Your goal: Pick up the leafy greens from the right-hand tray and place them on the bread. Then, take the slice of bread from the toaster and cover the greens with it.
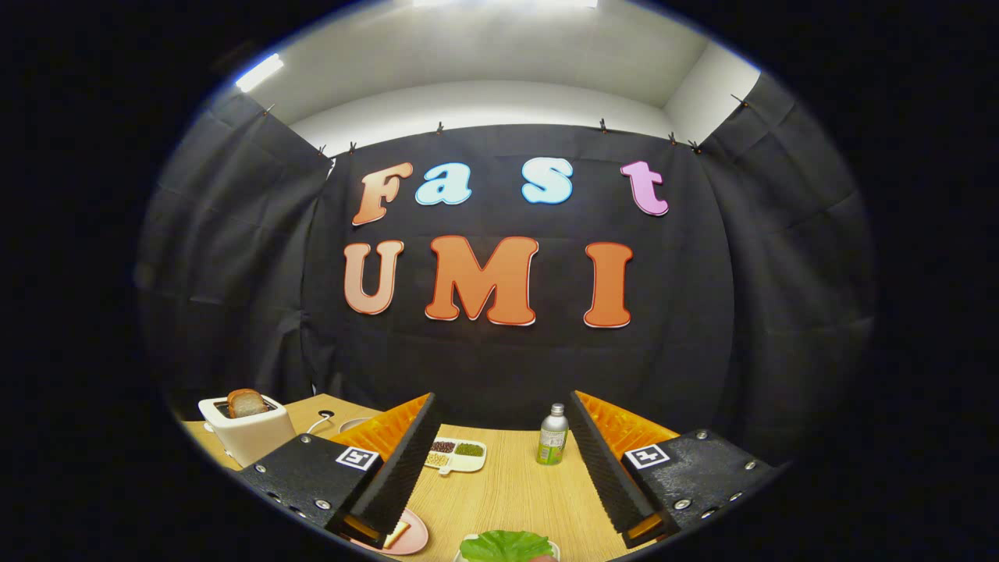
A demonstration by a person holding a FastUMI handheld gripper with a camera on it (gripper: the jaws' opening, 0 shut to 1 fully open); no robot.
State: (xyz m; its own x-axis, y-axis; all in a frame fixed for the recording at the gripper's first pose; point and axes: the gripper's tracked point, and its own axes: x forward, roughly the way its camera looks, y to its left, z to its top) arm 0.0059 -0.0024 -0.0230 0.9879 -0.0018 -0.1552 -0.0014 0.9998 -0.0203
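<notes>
Leafy greens lie low between the open tool's fingers.

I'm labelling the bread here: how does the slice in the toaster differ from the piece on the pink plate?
The toaster slice stands upright in the white toaster, beyond the open gripper; the plate piece lies flat on the pink plate, beside one finger. The toaster slice shows a brown crust; the plate piece looks pale and is partly hidden.
</notes>
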